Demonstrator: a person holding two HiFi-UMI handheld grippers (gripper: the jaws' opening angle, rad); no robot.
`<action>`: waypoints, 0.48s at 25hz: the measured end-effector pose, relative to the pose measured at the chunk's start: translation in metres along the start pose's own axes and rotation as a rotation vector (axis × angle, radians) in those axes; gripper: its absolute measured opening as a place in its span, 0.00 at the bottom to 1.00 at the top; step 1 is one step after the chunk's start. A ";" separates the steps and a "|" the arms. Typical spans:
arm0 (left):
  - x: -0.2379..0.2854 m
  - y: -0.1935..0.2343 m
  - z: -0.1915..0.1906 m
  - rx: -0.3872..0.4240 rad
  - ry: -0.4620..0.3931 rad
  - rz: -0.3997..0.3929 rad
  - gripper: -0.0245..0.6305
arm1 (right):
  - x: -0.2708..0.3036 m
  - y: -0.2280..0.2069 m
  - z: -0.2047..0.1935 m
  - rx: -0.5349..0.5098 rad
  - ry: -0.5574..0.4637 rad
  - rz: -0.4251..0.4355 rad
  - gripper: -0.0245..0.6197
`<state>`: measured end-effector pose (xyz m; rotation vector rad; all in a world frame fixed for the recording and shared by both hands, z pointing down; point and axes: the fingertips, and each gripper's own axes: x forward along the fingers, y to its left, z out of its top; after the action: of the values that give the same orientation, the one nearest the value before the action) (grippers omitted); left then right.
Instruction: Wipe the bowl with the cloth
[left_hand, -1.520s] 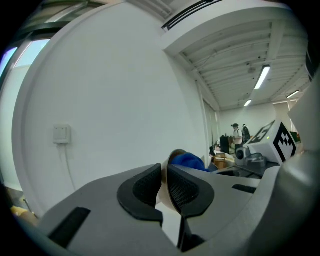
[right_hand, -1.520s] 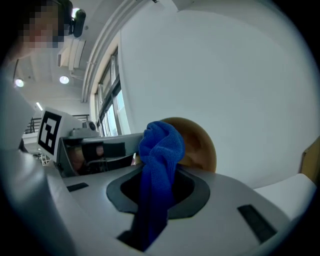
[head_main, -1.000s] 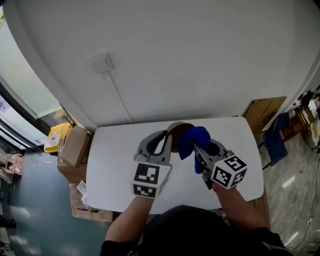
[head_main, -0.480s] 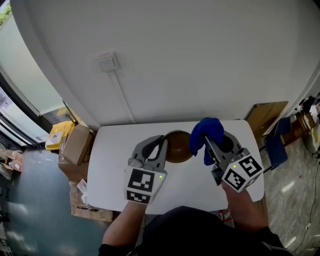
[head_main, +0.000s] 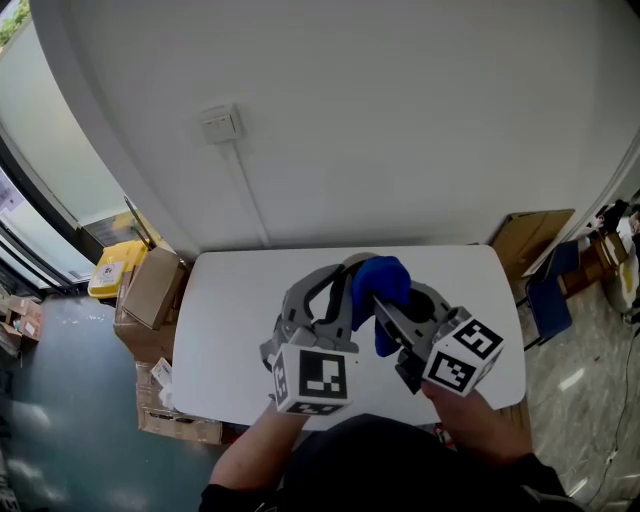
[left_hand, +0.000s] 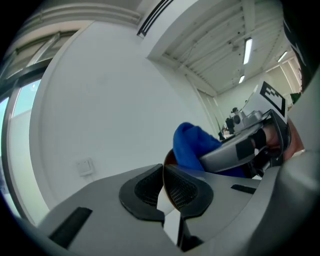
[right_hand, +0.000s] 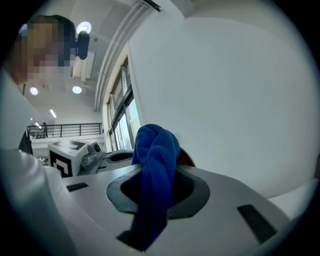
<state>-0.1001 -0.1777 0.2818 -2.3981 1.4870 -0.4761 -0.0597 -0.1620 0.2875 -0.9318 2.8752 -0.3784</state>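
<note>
My left gripper (head_main: 342, 278) (left_hand: 164, 187) is shut on the thin rim of the brown bowl (left_hand: 168, 161), held edge-on between its pads. In the head view only a sliver of the bowl (head_main: 352, 261) shows behind the grippers. The blue cloth (head_main: 378, 286) (right_hand: 155, 160) hangs bunched from my right gripper (head_main: 388, 305) (right_hand: 155, 195), which is shut on it. The cloth (left_hand: 192, 147) sits against the bowl's inside, just right of my left jaws. A brown edge of the bowl (right_hand: 186, 158) peeks out behind the cloth in the right gripper view.
The white table (head_main: 220, 330) stands against a white wall with a switch (head_main: 222, 124) and cable. Cardboard boxes (head_main: 150, 290) and a yellow container (head_main: 108, 275) lie on the floor at left. Flat cardboard (head_main: 522, 228) and a blue chair (head_main: 550, 290) stand at right.
The two grippers have come together over the table's middle. The cloth has swung left onto the bowl, which is now almost hidden behind them.
</note>
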 end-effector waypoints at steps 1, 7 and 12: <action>-0.001 -0.004 0.005 0.017 -0.014 0.001 0.07 | 0.002 0.000 -0.003 0.036 0.003 0.007 0.16; -0.006 -0.015 0.018 0.012 -0.055 -0.009 0.07 | 0.007 -0.010 -0.003 0.122 -0.008 0.005 0.16; -0.002 -0.022 0.013 0.005 -0.056 -0.030 0.08 | 0.004 -0.024 -0.002 0.224 -0.049 -0.026 0.16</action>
<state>-0.0778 -0.1652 0.2788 -2.4123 1.4271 -0.4152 -0.0500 -0.1827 0.2961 -0.9250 2.7078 -0.6543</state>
